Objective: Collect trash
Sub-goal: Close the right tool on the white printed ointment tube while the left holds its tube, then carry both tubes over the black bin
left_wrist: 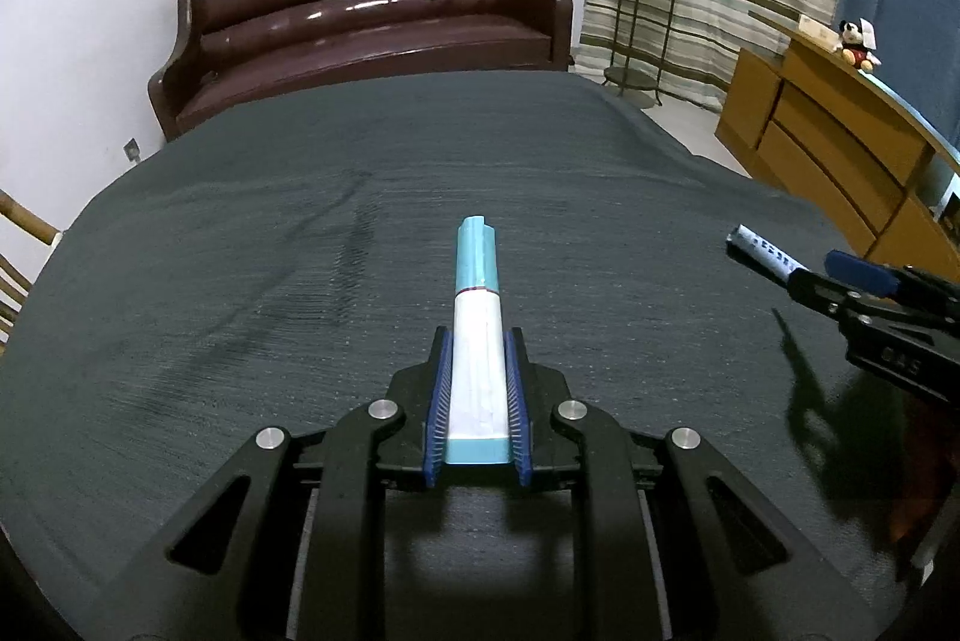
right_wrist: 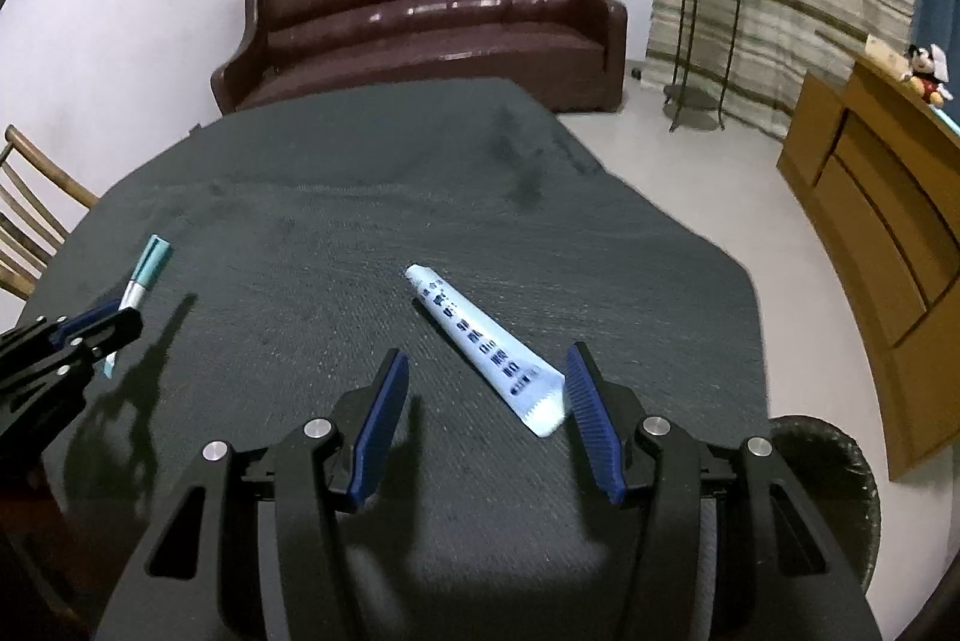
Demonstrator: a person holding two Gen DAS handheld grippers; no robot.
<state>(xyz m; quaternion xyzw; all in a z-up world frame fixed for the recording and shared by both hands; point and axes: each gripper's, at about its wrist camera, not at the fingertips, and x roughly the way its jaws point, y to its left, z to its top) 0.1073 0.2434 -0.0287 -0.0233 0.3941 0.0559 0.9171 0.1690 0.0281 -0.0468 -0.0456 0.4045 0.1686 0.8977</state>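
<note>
Teal-capped and white in the body, one tube point(left_wrist: 477, 281) is clamped lengthwise in the left gripper point(left_wrist: 480, 335), whose jaws sit narrow on its sides and carry it above the middle of the cloth-covered table point(right_wrist: 300, 197). The right gripper point(right_wrist: 487, 350) has its jaws well apart. A white tube with blue print point(right_wrist: 474, 335) lies slantwise between them over the table's near right part, with its crimped end against one pad and clear of the other. Whether that tube rests on the cloth or is lifted I cannot tell. The step looks like gathering the second piece of trash. Next, the right jaws need to close squarely on it, then both tubes need a bin, perhaps the dark round thing point(right_wrist: 840, 473) off the table's near right corner.
</note>
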